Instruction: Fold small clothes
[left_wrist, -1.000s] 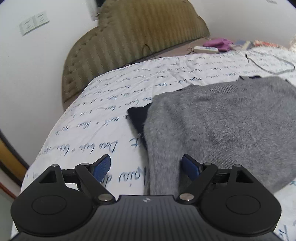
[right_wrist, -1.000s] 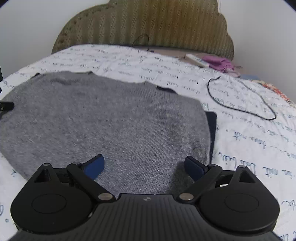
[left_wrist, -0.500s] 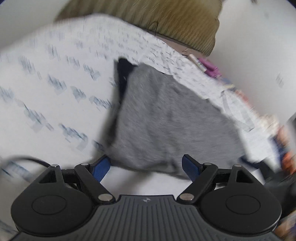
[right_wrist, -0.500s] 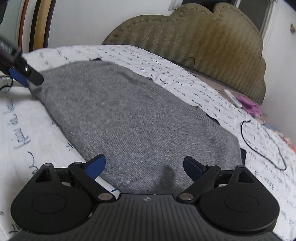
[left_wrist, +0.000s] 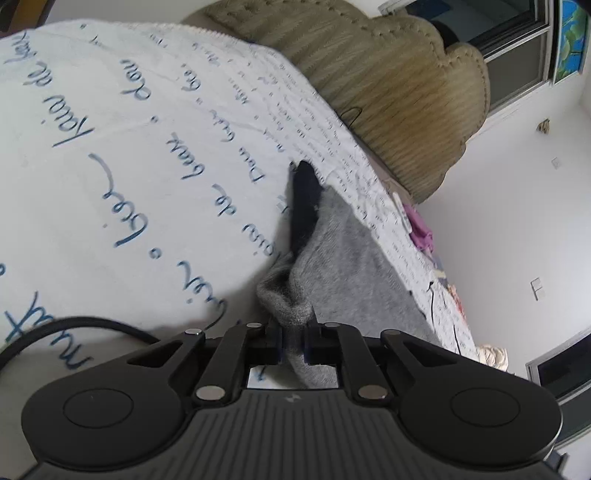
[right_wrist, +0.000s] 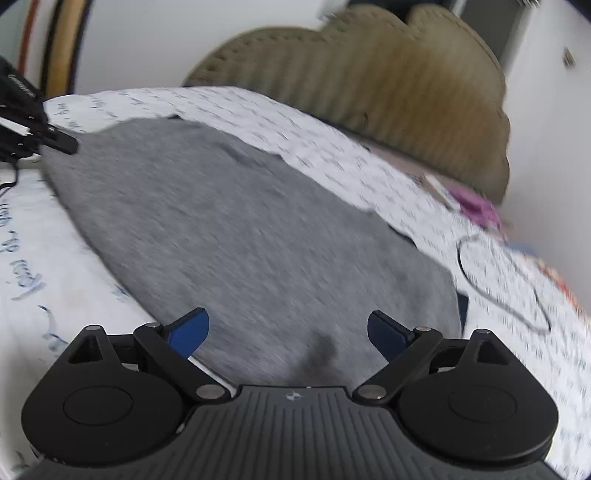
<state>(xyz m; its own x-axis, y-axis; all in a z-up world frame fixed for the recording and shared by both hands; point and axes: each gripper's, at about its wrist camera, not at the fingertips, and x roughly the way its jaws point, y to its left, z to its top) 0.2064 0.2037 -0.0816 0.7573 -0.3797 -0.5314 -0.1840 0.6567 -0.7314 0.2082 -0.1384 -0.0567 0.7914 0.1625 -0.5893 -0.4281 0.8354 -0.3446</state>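
White bedspread (left_wrist: 110, 155) — fuzzy grey sweater (right_wrist: 240, 240), navy-trimmed, corner pinched.

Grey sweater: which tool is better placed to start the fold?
Left. The left tool is already shut on a corner of the grey sweater; the right tool hovers open over the near edge, gripping nothing.

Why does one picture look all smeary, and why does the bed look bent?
Right wrist view: the grey sweater, the bedspread and the headboard are streaked by motion blur, while the right gripper stays sharp. Left wrist view: mostly sharp but tilted, and the fisheye lens bends the bedspread into a curve.
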